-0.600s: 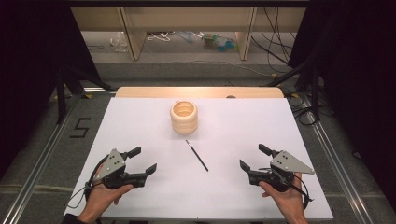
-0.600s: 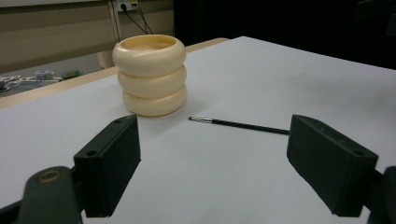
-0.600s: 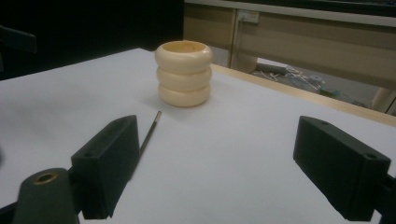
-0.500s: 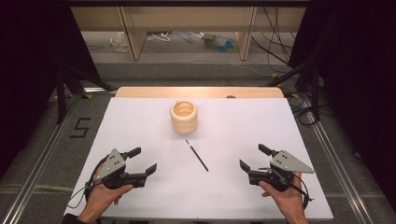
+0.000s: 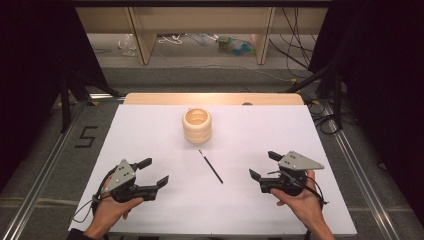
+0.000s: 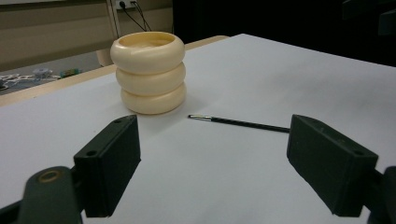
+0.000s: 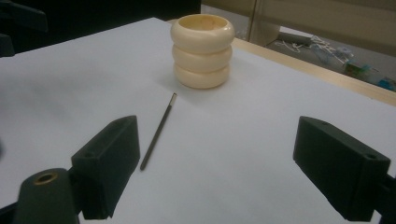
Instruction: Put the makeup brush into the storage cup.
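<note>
A: White sheet over the worktop (image 5: pixel 150 130), wooden edge at the far side. On it: one thin black stick with a pale metal tip, a fine brush or pen as far as I can tell (image 5: pixel 210 166), and a cream-coloured holder shaped like three stacked rings (image 5: pixel 196 125), open at the top.

B: Where does the stick lie from my tongs?

A: Flat on the sheet, between both. Left tongs (image 5: pixel 154 174) and right tongs (image 5: pixel 263 166) sit near the front edge, well apart, the stick about midway. I judge the right tongs slightly nearer to its near end.

B: Long axis?

A: Diagonal. Metal tip points toward the holder, near it but not touching; the dark end runs back toward my right side. In the left gripper view the stick (image 6: pixel 238 123) lies nearly crosswise ahead of the jaws. In the right gripper view it (image 7: pixel 158 131) runs almost lengthwise, just off the left jaw.

B: State of the tongs?

A: Both spread wide, nothing between the jaws on either side, neither touching the stick.

B: So?

A: My reading: the left jaws already straddle the axis; the right would need a turn of the hand to close across it.
</note>
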Demonstrator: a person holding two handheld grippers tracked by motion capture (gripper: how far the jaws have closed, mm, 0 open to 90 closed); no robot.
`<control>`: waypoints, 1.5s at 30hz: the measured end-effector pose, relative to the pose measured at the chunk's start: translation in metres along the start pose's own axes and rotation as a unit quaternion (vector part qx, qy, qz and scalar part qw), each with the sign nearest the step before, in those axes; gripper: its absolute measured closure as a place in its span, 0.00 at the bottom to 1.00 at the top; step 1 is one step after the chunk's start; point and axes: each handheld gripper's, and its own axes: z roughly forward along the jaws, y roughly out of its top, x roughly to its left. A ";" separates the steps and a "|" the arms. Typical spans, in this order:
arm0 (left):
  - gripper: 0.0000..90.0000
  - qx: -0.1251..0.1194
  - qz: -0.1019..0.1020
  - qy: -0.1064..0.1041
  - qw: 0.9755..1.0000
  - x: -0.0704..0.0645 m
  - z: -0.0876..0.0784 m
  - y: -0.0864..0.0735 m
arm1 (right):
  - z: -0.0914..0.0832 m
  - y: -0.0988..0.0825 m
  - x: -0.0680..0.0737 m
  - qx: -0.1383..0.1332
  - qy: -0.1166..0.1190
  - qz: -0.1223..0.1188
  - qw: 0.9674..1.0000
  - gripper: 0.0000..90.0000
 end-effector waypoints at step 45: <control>0.19 -0.005 -0.003 -0.004 1.000 0.000 0.001 0.000 | 0.133 0.065 0.023 0.206 0.076 -0.055 0.974 0.26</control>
